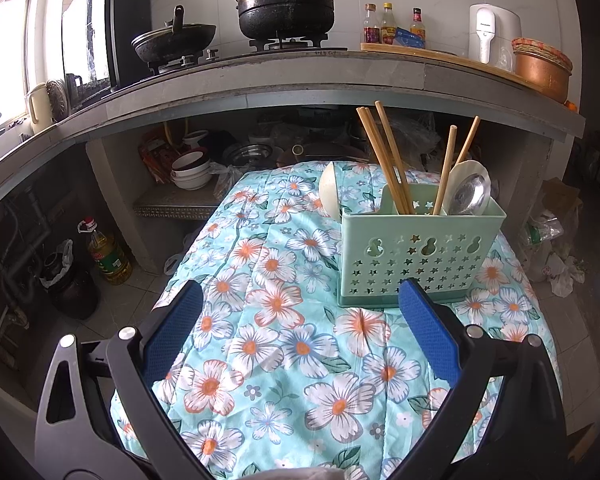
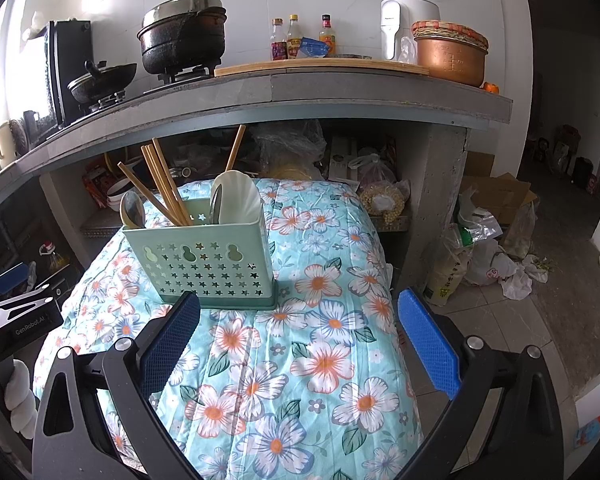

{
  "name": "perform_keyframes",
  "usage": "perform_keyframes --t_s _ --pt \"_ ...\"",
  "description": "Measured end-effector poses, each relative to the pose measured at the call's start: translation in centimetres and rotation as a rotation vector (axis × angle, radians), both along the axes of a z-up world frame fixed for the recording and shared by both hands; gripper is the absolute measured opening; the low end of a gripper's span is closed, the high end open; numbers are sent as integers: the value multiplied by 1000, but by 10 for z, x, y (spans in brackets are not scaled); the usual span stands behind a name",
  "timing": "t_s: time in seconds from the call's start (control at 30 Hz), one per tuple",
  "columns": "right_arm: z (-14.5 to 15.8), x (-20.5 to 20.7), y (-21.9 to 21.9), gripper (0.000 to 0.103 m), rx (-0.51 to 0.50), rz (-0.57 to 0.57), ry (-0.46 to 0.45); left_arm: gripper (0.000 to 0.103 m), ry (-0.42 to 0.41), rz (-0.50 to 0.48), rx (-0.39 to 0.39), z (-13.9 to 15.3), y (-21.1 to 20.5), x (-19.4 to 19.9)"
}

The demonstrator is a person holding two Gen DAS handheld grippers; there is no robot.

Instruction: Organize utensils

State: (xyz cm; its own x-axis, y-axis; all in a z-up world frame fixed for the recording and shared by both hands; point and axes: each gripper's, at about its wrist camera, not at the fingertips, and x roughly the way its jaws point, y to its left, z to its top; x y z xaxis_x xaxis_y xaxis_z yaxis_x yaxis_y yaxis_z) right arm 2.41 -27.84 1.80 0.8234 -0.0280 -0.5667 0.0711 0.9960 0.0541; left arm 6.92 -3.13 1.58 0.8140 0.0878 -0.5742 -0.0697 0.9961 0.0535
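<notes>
My left tongs (image 1: 300, 312) and right tongs (image 2: 298, 316) are both spread wide apart and hold nothing, above the flowered cloth (image 1: 268, 344). The green utensil caddy (image 1: 416, 256) stands upright on the cloth just beyond my fingertips, ahead-right of the left tongs and ahead-left of the right. Chopsticks (image 1: 384, 160) and spoons (image 1: 470, 194) stand in it.

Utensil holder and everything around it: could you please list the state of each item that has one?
Holder: upright on the floral cloth, loaded.
Chopsticks: standing in the holder, leaning.
Metal spoon: standing in the holder, bowl up.
White spoon: standing in the holder.
Big pot: on the stove, lidded.
Wok: on the stove, lidded.
Left gripper: jaws open, empty.
Right gripper: jaws open, empty.
</notes>
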Motion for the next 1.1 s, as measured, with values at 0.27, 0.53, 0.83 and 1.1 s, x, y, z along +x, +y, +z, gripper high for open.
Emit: perform_keyframes --t_s 0.27,0.53,0.83,1.1 --pt "0 0 0 97 1 -1 1 95 0 0 0 0 0 0" --pt "0 0 1 97 1 -2 1 95 0 1 1 0 0 0" --pt "1 0 2 97 0 1 1 95 0 1 1 0 0 0" --pt "1 0 3 97 2 2 1 95 1 0 1 -1 0 0"
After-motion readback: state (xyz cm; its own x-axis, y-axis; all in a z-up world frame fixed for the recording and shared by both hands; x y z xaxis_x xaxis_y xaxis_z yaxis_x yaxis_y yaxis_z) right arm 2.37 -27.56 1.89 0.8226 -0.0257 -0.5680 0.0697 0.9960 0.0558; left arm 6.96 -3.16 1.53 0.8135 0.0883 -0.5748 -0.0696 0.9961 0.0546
